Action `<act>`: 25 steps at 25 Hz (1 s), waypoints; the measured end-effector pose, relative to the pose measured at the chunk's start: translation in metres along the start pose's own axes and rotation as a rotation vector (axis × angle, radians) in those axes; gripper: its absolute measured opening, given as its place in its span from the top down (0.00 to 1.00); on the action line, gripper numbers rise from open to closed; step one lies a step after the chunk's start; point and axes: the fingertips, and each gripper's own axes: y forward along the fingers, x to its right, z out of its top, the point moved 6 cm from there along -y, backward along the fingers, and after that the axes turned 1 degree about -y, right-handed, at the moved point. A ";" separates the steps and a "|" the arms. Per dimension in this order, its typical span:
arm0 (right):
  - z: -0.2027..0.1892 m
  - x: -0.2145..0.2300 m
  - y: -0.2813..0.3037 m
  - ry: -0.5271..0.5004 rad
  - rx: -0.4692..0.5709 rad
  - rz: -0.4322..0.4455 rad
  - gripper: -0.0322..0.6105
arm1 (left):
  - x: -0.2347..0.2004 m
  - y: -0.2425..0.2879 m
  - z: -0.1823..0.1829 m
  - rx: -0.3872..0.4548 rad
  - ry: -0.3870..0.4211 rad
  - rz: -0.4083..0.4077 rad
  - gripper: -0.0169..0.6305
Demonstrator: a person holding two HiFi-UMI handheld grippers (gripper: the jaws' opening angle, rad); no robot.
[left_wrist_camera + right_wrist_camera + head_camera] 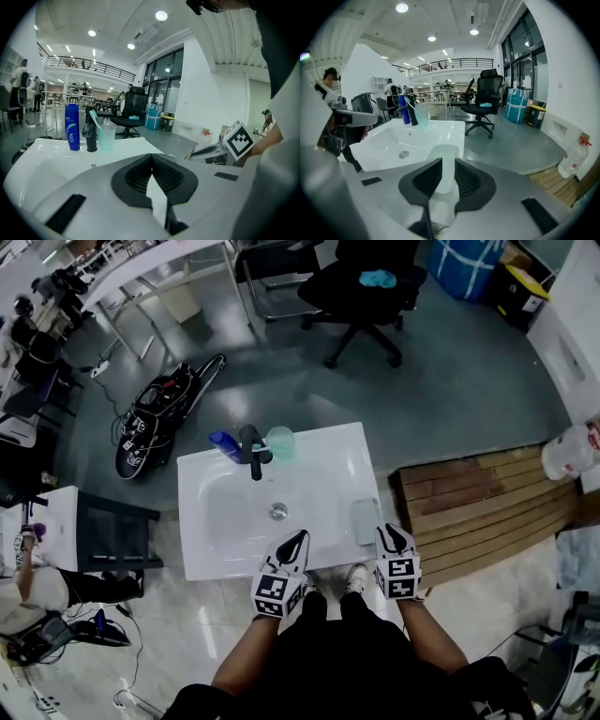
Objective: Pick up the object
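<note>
Working from the left of the frame, I am looking down on a white washbasin that is filling the middle of the head view. At its far rim a blue bottle, a black faucet and a translucent green cup are standing close together, well apart from both tools, so I am judging them as bystanders and not the goal. The left gripper is hovering over the near rim at lower centre. Its own view is showing the jaws drawn together, tips meeting and nothing between them, which is suggesting to me that this hand is only waiting out of the way. Moving right, the pale rectangular block is lying flat on the basin's right rim, apart from everything else. I am taking it as the object to pick up, because the right gripper is sitting just beside it at lower right. In the right gripper view those jaws are standing narrowly apart and empty, and the block is showing through the gap ahead, so I am reading this as lining up for the grasp, not yet closing. At the far right a wooden pallet is lying on the floor.
</note>
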 end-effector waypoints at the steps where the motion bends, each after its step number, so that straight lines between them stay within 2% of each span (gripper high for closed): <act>1: -0.004 0.001 0.003 0.008 -0.015 -0.002 0.81 | 0.000 0.000 -0.002 -0.007 0.000 0.001 0.95; 12: -0.025 0.012 0.022 0.037 -0.136 -0.007 0.80 | -0.001 -0.003 -0.007 -0.033 -0.011 0.029 0.95; 25: -0.027 0.010 0.028 0.045 -0.181 -0.040 0.89 | -0.006 -0.005 -0.008 -0.036 -0.014 0.032 0.95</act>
